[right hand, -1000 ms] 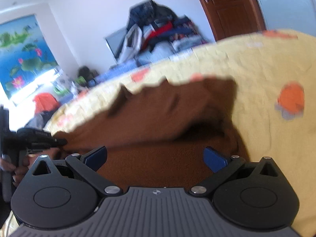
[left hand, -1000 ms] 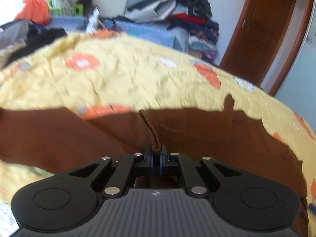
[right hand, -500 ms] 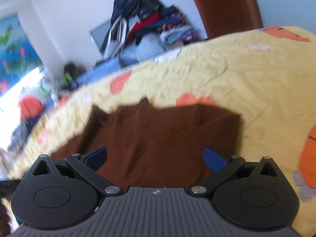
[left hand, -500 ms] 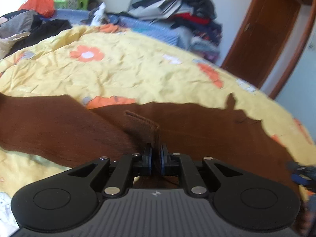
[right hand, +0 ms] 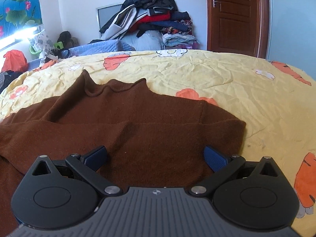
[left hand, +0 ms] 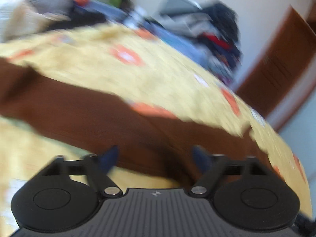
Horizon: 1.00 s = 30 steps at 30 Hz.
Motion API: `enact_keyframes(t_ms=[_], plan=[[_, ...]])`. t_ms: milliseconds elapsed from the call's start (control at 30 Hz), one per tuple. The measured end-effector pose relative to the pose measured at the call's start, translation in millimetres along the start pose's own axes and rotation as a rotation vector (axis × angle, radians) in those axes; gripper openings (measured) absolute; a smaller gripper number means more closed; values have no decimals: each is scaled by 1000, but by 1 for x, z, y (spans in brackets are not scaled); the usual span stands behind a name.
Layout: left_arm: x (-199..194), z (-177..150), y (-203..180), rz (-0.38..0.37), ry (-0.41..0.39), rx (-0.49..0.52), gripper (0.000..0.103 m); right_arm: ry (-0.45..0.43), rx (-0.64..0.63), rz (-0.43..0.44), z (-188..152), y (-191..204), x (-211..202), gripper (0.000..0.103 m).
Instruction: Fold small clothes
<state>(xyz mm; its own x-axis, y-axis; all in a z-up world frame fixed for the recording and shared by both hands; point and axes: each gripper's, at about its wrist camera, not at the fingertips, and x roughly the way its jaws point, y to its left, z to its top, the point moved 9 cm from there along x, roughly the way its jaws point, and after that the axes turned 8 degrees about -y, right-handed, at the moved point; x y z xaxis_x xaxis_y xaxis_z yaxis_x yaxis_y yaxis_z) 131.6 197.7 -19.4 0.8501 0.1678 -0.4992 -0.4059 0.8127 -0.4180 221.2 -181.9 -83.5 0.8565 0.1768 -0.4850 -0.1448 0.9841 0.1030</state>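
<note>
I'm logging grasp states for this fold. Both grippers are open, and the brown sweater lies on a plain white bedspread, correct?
Not quite. The bedspread is yellow with orange and white prints, as the right wrist view shows clearly. The rest holds: the left gripper and right gripper are both open, and the brown sweater lies on the bedspread.

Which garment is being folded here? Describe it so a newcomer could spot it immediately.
Find the bed with the yellow quilt printed with orange carrots. Spread on it, just ahead of the open right gripper, lies the brown sweater. It is the only garment on the quilt, plain dark brown with a rolled high neck, unlike the mixed clothes pile by the wall.
</note>
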Motion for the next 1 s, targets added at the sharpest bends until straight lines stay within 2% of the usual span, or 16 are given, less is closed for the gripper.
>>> enact_keyframes(t_ms=[67, 133, 267, 367, 433, 567, 633, 667, 700, 800, 867, 933, 1000], plan=[[-17, 16, 38, 60, -59, -50, 88, -1, 2, 1, 0, 0, -1, 103], [-29, 31, 82, 134, -106, -141, 88, -1, 2, 1, 0, -1, -1, 103], [-38, 52, 174, 270, -154, -416, 88, -2, 4, 3, 0, -1, -1, 103], [-33, 64, 221, 286, -189, -606, 88, -2, 3, 2, 0, -1, -1, 103], [-21, 75, 234, 269, -203, -646, 88, -3, 5, 3, 0, -1, -1, 103], [5, 96, 235, 275, -183, -550, 85, -4, 7, 3, 0, 0, -1, 103], [15, 99, 233, 316, -158, -494, 54, -4, 6, 3, 0, 0, -1, 103], [19, 97, 233, 320, -117, -470, 22, -4, 6, 3, 0, 0, -1, 103], [25, 95, 232, 338, -76, -445, 8, -4, 7, 4, 0, 0, -1, 103], [14, 102, 217, 375, -115, -361, 7, -6, 12, 6, 1, -1, -1, 103], [-3, 122, 189, 350, -187, -304, 7, -9, 20, 9, 2, -1, -2, 103], [-17, 140, 134, 244, -247, -255, 7, -12, 26, 9, 1, -1, -2, 103], [-26, 144, 57, 78, -268, -182, 7, -14, 32, 10, 2, -1, -2, 103]])
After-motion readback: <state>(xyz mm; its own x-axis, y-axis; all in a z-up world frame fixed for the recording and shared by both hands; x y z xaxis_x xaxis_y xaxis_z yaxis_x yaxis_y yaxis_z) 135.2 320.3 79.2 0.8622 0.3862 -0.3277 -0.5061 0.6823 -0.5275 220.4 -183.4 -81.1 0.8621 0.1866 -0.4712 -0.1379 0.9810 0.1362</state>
